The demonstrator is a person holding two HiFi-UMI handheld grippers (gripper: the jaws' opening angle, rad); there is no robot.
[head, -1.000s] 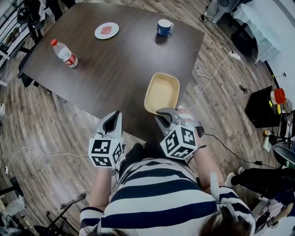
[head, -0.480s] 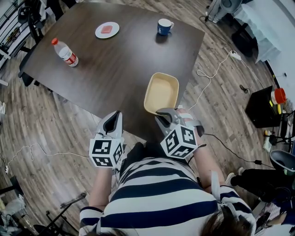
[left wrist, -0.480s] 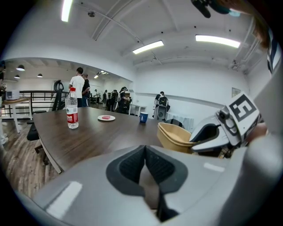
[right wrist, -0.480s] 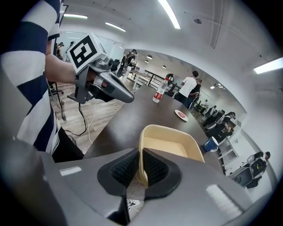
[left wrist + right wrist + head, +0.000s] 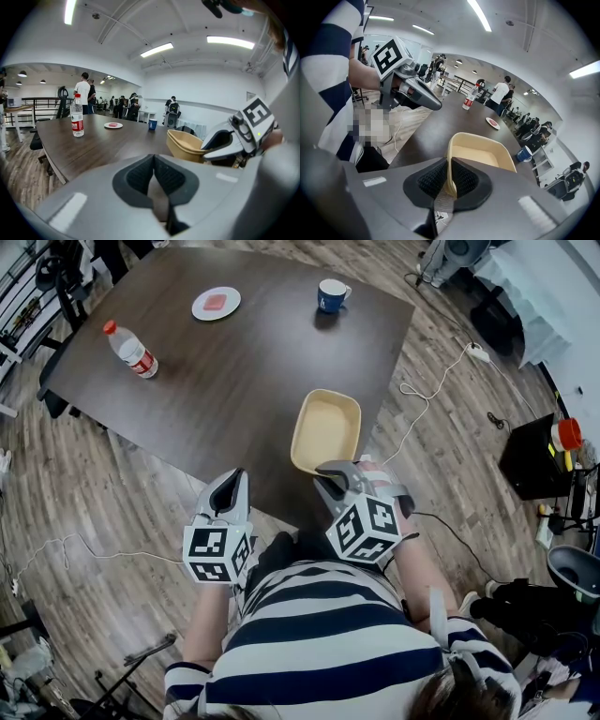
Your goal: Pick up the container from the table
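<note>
A tan, rounded-square container point(image 5: 326, 430) sits near the front edge of the dark wooden table point(image 5: 234, 381). My right gripper point(image 5: 325, 480) is shut on the container's near rim. In the right gripper view the rim point(image 5: 448, 168) stands pinched between the two black pads of the right gripper point(image 5: 449, 177), and the container's bowl point(image 5: 480, 157) stretches away beyond them. My left gripper point(image 5: 232, 482) hovers off the table's front edge, left of the container, shut with nothing in it. In the left gripper view the left gripper's point(image 5: 153, 172) pads meet, and the container point(image 5: 185, 145) is to their right.
A water bottle point(image 5: 131, 350) with a red cap stands at the table's left. A white plate point(image 5: 217, 303) with something pink and a blue cup point(image 5: 333, 295) sit at the far side. White cable point(image 5: 424, 401) trails over the wooden floor to the right. People stand far off in the room.
</note>
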